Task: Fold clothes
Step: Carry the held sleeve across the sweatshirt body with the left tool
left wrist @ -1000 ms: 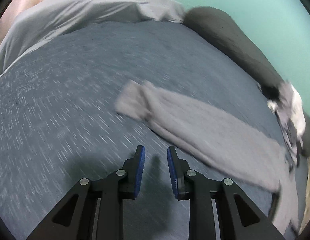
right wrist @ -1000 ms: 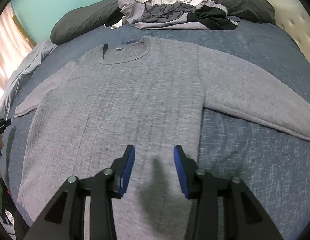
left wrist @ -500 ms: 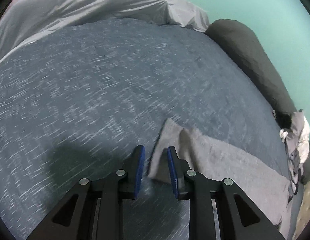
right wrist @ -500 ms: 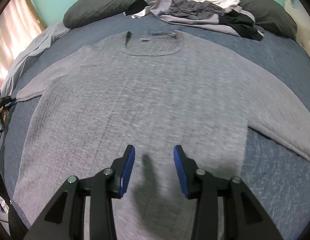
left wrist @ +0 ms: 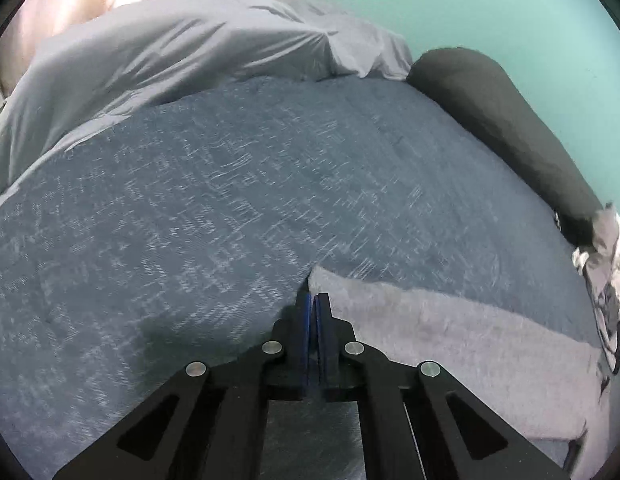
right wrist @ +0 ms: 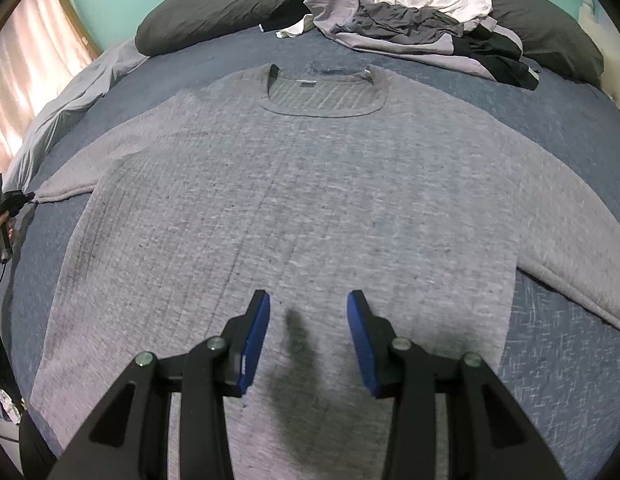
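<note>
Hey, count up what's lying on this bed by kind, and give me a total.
Grey knit sweater, spread flat: 1
Dark grey pillows: 2
Heap of unfolded clothes: 1
Light grey crumpled sheet: 1
Total: 5

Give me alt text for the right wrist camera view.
A grey sweater lies spread flat, front up, on a blue bedspread, with the right gripper open above its lower half. Behind it sit a clothes pile and dark pillows.
</note>
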`<state>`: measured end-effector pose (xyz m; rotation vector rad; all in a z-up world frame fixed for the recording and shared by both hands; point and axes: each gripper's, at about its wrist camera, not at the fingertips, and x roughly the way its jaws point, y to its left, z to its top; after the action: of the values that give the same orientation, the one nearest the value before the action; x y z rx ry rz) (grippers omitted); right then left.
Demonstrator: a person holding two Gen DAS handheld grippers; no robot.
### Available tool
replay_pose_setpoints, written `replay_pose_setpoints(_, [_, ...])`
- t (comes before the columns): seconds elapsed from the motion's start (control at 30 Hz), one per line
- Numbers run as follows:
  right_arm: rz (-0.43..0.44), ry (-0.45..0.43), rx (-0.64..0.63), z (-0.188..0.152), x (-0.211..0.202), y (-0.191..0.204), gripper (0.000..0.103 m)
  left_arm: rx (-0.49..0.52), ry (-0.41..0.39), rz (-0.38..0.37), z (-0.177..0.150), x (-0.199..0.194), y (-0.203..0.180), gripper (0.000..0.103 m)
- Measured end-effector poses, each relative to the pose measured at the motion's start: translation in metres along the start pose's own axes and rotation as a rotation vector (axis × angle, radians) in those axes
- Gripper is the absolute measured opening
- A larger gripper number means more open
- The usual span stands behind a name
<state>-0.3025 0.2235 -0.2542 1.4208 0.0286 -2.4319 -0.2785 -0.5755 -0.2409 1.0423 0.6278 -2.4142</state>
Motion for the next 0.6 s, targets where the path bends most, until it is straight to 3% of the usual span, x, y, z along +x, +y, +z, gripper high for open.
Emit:
replay_pose_setpoints(0.27, [0.007,0.001,0.013,-0.001,0.001,0.001,0.041,-0.006,0.08,0.046,-0.005,0.025,-0.003,0.006])
replay_pose_setpoints(0.43, [-0.001,-0.003,0.035,-0.002,-0.005,-0.01,0.041,0.01,0.054,0.091,-0.009,0.001,-0.005,0.006])
replay_pose_setpoints(0.6, [-0.018,-0.032,0.097,-0.005,-0.02,-0.035,0.041,0.101,0.028,0.037,-0.018,-0.037,-0.041,0.006])
